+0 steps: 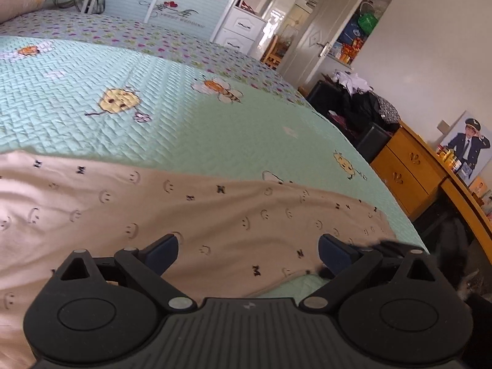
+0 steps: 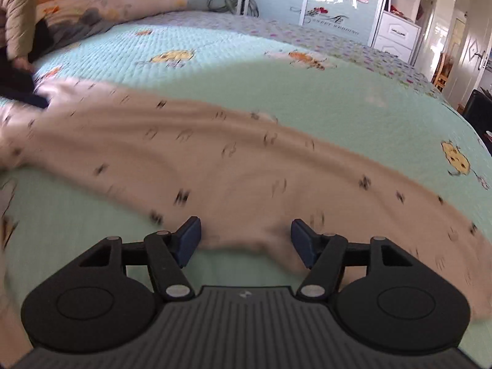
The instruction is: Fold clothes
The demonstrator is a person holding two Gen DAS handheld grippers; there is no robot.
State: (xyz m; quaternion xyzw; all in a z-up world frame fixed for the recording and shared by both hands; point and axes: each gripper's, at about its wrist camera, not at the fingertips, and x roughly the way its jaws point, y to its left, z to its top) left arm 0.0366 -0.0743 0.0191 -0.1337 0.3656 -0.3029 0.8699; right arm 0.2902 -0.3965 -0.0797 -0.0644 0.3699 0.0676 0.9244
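Here we hold both grippers, left gripper (image 1: pixel 247 253) and right gripper (image 2: pixel 246 241), jaws apart and empty, over the near edge of the beige smiley-print garment (image 1: pixel 184 209). It lies flat on the bed (image 1: pixel 215 123), long axis left to right.

A wide bed (image 1: pixel 215 123) with a mint green quilted cover printed with bees fills the room. Behind it stands a pale blue wardrobe (image 1: pixel 172 3) with pink paper sheets stuck on it, and beside that a white drawer unit (image 1: pixel 241 29). A white door (image 1: pixel 319 40) stands open, and bright daylight comes through it. Along the plain white wall at the right is a wooden desk (image 1: pixel 409 166).
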